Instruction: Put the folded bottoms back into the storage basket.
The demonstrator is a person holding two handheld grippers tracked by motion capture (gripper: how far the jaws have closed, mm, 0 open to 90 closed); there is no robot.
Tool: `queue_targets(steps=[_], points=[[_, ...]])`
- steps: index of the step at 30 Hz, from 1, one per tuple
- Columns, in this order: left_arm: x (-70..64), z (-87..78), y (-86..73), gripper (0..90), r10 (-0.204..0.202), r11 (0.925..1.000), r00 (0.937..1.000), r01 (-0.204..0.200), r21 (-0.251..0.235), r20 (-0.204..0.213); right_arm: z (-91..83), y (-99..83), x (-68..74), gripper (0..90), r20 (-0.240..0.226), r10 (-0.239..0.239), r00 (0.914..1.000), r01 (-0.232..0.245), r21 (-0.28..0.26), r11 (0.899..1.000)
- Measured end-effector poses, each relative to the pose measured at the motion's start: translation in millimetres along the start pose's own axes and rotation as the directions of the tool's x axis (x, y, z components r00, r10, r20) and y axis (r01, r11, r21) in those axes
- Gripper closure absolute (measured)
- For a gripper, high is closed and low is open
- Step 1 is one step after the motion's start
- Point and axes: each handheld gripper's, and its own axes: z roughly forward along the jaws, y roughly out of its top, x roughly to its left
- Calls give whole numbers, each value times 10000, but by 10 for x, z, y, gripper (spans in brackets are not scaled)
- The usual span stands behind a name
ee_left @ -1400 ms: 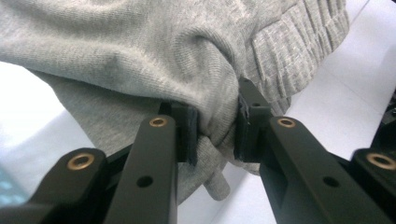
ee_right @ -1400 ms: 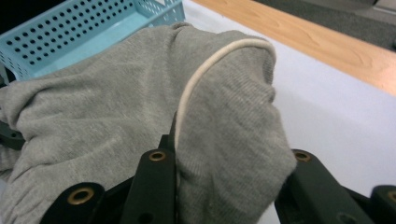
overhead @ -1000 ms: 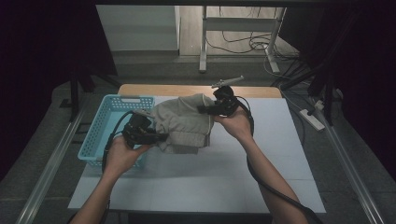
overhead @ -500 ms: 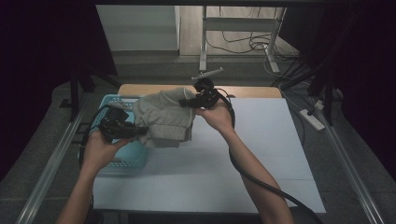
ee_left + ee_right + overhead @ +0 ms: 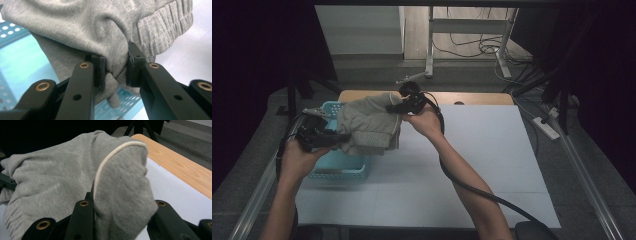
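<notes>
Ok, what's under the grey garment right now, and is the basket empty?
Held up by both grippers, the grey garment hangs over the blue basket and the white table edge. The visible basket floor looks bare, but the cloth covers most of it, so I cannot tell if it's empty.

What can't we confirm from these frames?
- Basket contents: in the high view the grey garment hangs over most of it.
- Right gripper pad contact: in the right gripper view, cloth drapes over the tips.
- Garment type: bunched; only a ribbed cuff and a cord show.
- Left gripper: clearly pinches a fold.
</notes>
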Motion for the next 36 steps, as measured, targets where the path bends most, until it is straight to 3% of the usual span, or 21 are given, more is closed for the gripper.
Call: queue_targets(steps=[3,15,22,28,36], points=[[94,-61,-60,721,-270,9996,9996,270,10,-68,129,54,60,676,-40,-78,10000,79,75,9999],[316,-216,-236,721,-699,9975,9973,700,12,-240,429,133,184,675,-296,-79,9995,82,104,9999],[451,-282,-353,721,-1096,9939,9931,1100,83,-415,639,148,291,675,-326,-243,9992,245,61,9997],[552,-344,-459,721,-1206,9926,9910,1212,78,-580,780,162,378,674,-388,-325,9987,324,-11,9995],[642,-280,-562,719,-1332,9903,9874,1359,273,-850,987,118,451,671,-130,-509,9986,512,178,9985]])
